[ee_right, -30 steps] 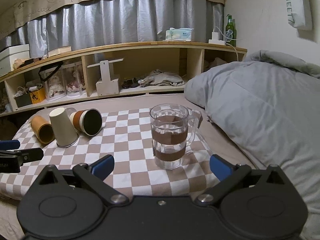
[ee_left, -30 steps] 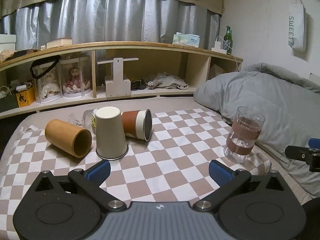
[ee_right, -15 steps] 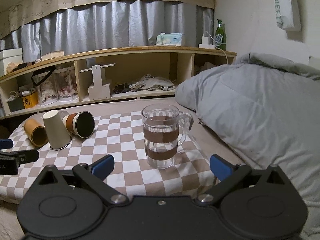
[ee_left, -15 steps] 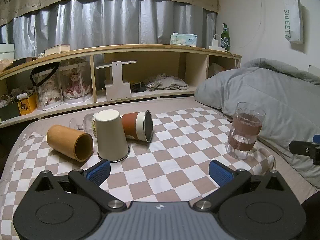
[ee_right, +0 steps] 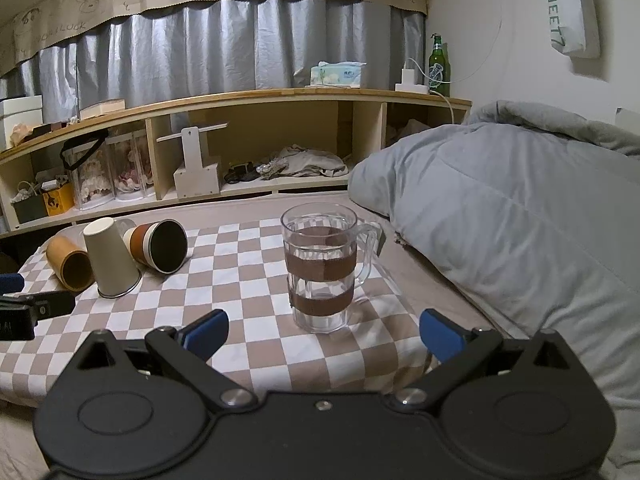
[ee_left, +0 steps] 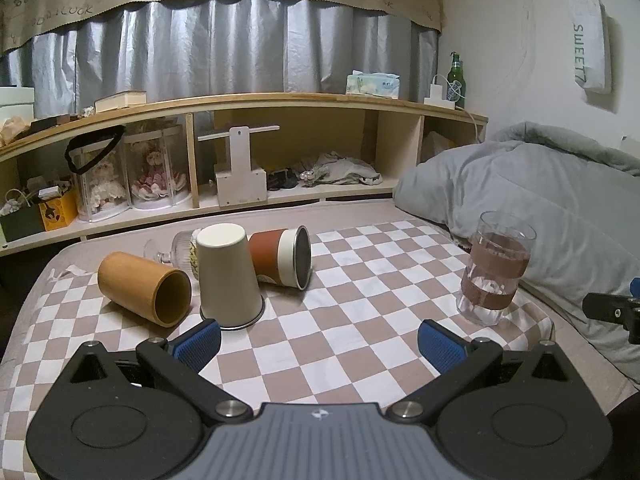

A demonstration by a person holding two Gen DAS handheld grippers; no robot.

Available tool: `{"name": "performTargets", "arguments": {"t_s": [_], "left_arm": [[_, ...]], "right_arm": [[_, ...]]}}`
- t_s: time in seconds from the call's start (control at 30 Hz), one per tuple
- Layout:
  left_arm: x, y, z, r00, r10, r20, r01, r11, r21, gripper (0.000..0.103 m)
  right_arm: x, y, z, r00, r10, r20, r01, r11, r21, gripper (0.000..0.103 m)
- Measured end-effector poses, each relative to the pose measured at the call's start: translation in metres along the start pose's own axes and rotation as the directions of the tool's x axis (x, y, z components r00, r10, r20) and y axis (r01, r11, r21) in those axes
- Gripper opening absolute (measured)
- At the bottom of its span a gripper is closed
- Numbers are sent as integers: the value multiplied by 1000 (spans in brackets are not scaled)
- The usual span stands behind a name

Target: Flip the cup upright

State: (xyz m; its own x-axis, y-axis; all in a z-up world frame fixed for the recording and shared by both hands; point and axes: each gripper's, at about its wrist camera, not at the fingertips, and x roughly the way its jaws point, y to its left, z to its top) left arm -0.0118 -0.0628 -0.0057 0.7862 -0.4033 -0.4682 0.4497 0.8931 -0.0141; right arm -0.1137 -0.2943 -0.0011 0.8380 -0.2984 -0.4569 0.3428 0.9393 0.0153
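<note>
On a checkered cloth (ee_left: 352,320) a cream paper cup (ee_left: 230,278) stands upside down. A brown-and-white cup (ee_left: 284,256) lies on its side right of it, a tan wooden cup (ee_left: 144,288) lies on its side to its left, and a clear stemmed glass (ee_left: 176,248) lies behind. A clear glass mug (ee_right: 322,272) with brown bands stands upright at the right. My left gripper (ee_left: 318,344) is open and empty, just in front of the cream cup. My right gripper (ee_right: 322,338) is open and empty, just in front of the mug.
A grey duvet (ee_right: 520,216) rises right of the cloth. A low wooden shelf (ee_left: 280,104) with boxes, dolls and a bottle runs along the back. The cloth's near edge drops off the bed (ee_right: 24,392).
Both grippers have drawn back and risen slightly, so the cups and mug sit a little farther off. No object has moved.
</note>
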Motion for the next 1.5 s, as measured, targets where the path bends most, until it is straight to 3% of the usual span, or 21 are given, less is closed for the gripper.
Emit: {"name": "performTargets", "arguments": {"t_s": [1.5], "left_arm": [[-3,1,3,1000,3,10,-3,1000,6,103]], "right_arm": [[0,0,0,1000,-8,4,8,1000,-16,103]]}}
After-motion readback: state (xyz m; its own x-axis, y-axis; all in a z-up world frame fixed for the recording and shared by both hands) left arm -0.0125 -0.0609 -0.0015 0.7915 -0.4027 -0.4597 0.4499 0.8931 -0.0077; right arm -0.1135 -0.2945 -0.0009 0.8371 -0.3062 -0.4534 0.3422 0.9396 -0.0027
